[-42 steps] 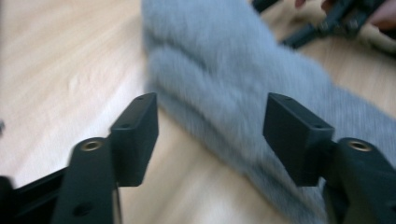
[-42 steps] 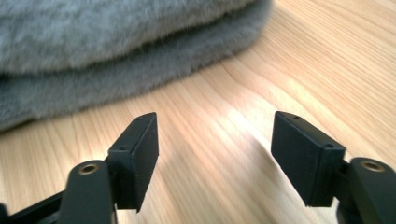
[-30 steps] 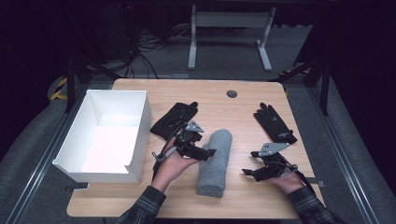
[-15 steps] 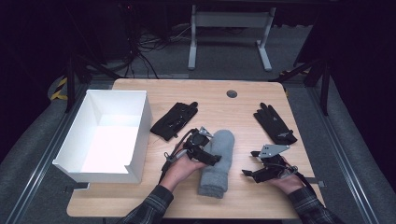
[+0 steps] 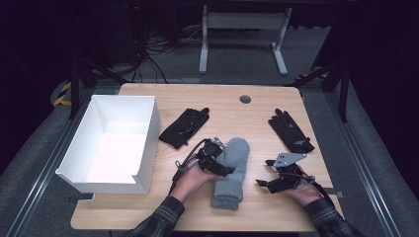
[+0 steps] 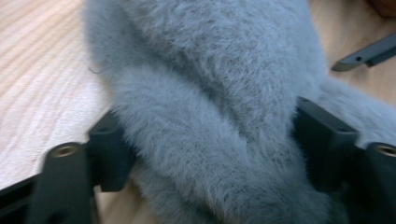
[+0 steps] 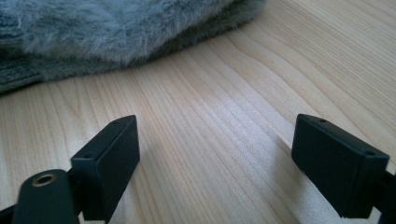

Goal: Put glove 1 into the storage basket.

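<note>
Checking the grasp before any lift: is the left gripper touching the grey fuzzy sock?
Touching. In the left gripper view, the sock bulges between both jaws of the left gripper.

**Grey fleece, black gloves, white box on pale wood**

The fuzzy rolled cloth [image 5: 230,173] is a soft blue-grey; the two gloves [image 5: 185,127] [image 5: 290,130] are black; the open box [image 5: 114,143] is plain white inside and out; the table [image 5: 257,116] is pale wood with fine grain lines; both grippers, left [image 5: 217,159] and right [image 5: 276,181], are black; the person's sleeves [image 5: 160,222] are a dark plaid.
</note>
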### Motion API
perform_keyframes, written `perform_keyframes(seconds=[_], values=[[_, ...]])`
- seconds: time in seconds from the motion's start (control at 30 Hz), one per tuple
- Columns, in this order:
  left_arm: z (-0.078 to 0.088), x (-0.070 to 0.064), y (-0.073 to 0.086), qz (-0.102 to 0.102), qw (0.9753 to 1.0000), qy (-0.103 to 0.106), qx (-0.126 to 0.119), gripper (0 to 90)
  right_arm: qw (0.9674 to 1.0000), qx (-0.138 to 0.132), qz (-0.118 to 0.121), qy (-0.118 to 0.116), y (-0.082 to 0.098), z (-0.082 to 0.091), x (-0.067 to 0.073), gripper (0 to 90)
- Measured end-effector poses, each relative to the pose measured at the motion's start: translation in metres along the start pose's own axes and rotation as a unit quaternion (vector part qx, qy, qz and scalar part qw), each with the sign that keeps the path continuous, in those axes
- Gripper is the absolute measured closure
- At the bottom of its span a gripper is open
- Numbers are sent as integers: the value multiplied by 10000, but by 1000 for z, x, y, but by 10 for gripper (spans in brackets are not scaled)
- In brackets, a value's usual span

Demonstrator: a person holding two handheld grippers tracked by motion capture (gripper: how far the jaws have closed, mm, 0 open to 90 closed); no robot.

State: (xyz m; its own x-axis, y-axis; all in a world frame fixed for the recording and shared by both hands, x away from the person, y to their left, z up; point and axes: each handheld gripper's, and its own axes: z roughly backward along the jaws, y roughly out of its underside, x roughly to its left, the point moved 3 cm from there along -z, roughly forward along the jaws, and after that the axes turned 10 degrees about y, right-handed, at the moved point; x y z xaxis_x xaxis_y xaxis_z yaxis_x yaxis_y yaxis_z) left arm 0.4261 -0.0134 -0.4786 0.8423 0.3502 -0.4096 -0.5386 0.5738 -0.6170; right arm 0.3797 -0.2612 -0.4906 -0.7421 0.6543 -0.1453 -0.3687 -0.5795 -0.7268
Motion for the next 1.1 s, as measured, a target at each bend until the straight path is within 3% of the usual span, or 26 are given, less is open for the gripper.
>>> perform_keyframes(seconds=[0.27, 0.43, 0.8, 1.1], values=[[0, -1, 0, -32, 9992, 393, 55, 561, 10000, 1, 1, 0, 0, 0, 0, 159], [1, -3, -1, -117, 9990, 425, 95, 692, 10000, 0, 1, 1, 0, 0, 0, 159], [15, -8, -6, -128, 9993, 363, -30, 734, 10000, 1, 0, 5, 0, 0, 0, 158], [43, -14, -9, -186, 9993, 293, -159, 732, 10000, 4, -12, 16, 0, 0, 0, 157]])
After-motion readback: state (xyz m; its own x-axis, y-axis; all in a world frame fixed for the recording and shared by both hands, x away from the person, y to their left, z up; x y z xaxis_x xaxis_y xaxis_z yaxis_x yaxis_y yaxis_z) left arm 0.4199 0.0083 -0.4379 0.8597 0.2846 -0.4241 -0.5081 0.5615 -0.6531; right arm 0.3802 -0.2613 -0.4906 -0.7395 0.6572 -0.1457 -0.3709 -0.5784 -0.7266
